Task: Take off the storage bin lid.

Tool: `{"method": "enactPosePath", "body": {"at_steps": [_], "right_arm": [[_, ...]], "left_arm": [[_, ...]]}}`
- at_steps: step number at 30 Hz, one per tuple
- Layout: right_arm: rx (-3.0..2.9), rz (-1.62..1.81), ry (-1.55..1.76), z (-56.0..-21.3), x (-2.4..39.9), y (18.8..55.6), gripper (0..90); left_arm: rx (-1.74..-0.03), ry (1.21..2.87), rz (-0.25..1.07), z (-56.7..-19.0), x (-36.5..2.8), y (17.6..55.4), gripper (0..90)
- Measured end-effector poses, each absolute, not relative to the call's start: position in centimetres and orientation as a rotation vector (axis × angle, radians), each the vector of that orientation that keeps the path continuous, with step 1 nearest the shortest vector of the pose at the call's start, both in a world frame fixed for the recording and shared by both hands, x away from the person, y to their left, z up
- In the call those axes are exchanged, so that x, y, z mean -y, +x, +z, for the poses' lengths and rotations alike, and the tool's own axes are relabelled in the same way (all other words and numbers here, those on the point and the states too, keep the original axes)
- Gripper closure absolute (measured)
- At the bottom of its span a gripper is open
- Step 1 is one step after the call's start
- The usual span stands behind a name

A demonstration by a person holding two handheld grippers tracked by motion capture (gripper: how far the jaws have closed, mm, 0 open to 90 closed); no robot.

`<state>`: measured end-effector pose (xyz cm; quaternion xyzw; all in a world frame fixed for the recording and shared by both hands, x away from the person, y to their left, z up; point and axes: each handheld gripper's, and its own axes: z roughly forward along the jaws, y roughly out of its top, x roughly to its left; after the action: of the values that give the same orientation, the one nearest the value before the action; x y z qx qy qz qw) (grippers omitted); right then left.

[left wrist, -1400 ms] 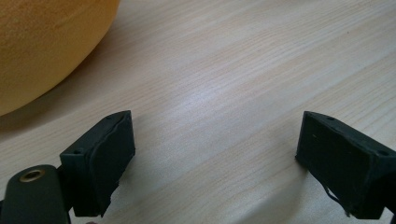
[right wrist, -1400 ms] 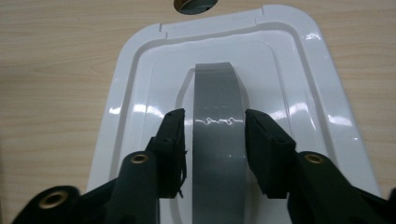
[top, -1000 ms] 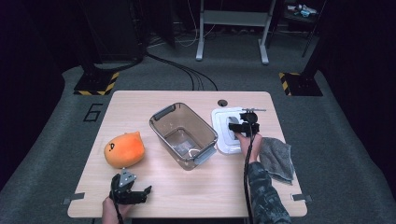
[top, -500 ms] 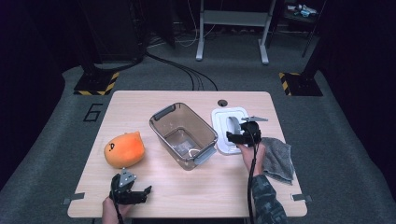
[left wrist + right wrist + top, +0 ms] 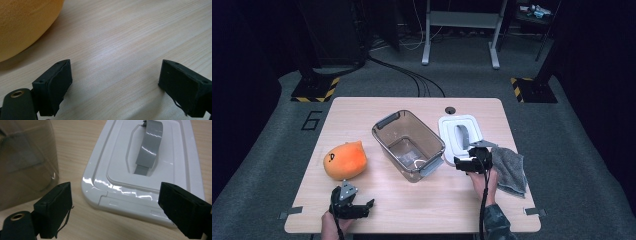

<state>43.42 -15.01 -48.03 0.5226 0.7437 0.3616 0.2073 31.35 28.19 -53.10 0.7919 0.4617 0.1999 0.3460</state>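
Note:
A white lid [image 5: 462, 138] [image 5: 150, 177] with a grey handle [image 5: 148, 146] lies flat on the table, right of the clear plastic bin [image 5: 408, 144] [image 5: 25, 162]. My right gripper [image 5: 469, 161] [image 5: 117, 212] hovers just off the lid's near edge; its jaws have just been opening and stand open with nothing between them. An orange plush toy [image 5: 344, 160] [image 5: 22, 22] rests at the left. My left gripper [image 5: 354, 207] [image 5: 117, 87] sits low over the wood just in front of the toy, open and holding nothing.
A grey cloth [image 5: 509, 170] lies crumpled at the right, beside my right hand. The wooden table [image 5: 412, 200] has a round cable hole [image 5: 450, 110] at its far edge. Dark floor, cables and stands surround the table.
My right gripper has drawn back toward the near side, off the lid's handle to its near edge, with its jaws wider apart. The lid stays flat. My left gripper has kept still.

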Motion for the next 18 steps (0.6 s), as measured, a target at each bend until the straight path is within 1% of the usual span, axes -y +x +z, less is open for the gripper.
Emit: {"method": "enactPosePath", "body": {"at_steps": [5,14,18], "right_arm": [[-2.107,0.984,1.437,-49.1,14.7,42.1,8.0],[-2.11,0.912,1.434,-51.6,14.1,40.0,0.1],[-2.117,0.884,1.424,-52.2,14.0,39.5,0.0]], "left_arm": [[-1.197,2.059,0.513,-53.1,-28.2,31.3,11.0],[-1.184,2.061,0.514,-53.1,-28.3,31.4,10.7],[-1.189,2.053,0.515,-53.1,-28.3,31.4,10.8]]}}
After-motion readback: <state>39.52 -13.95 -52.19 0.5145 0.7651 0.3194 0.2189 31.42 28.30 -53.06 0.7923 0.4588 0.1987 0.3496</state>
